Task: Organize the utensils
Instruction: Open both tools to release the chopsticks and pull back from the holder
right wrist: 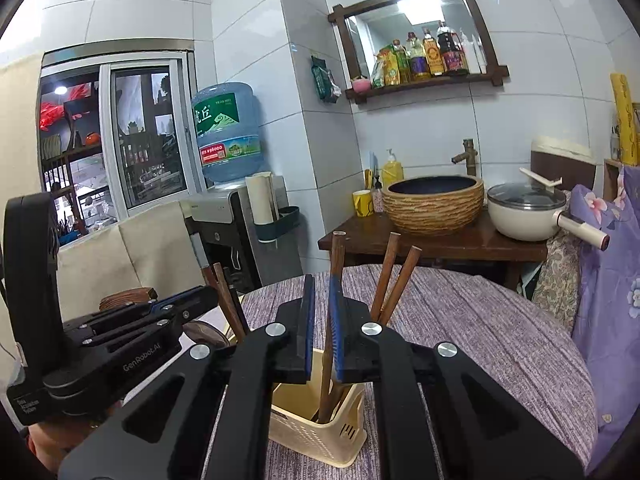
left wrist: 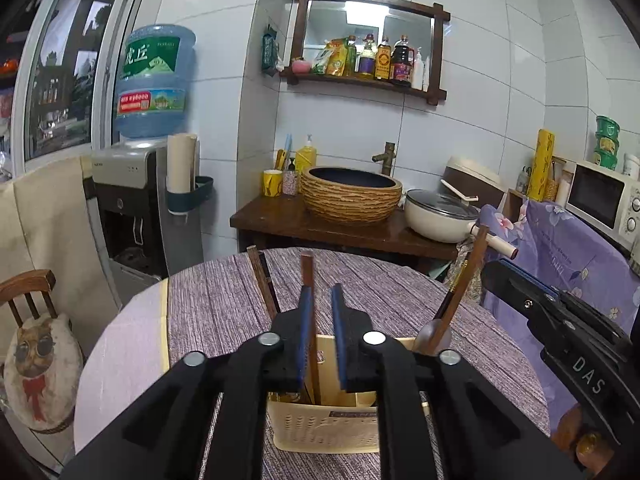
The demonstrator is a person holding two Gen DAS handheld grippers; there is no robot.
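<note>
A cream perforated utensil holder [left wrist: 320, 428] stands on the purple-clothed round table [left wrist: 224, 304]; it also shows in the right wrist view [right wrist: 316, 436]. Several brown wooden chopsticks stand in it. My left gripper [left wrist: 321, 300] is open just above the holder, with one chopstick [left wrist: 307, 268] standing loose between its blue pads, against the left one. My right gripper [right wrist: 320, 292] is open over the holder, with another chopstick [right wrist: 336, 256] standing between its pads. Two more chopsticks [right wrist: 394, 276] lean right. A spoon [left wrist: 434, 334] rests in the holder's right compartment.
Behind the table, a dark wooden counter [left wrist: 280, 220] carries a woven basin [left wrist: 351, 194] and a lidded white pot [left wrist: 438, 214]. A water dispenser [left wrist: 132, 216] stands left, a wooden chair [left wrist: 30, 292] at the near left, a purple floral cover [left wrist: 560, 248] and microwave [left wrist: 604, 200] right.
</note>
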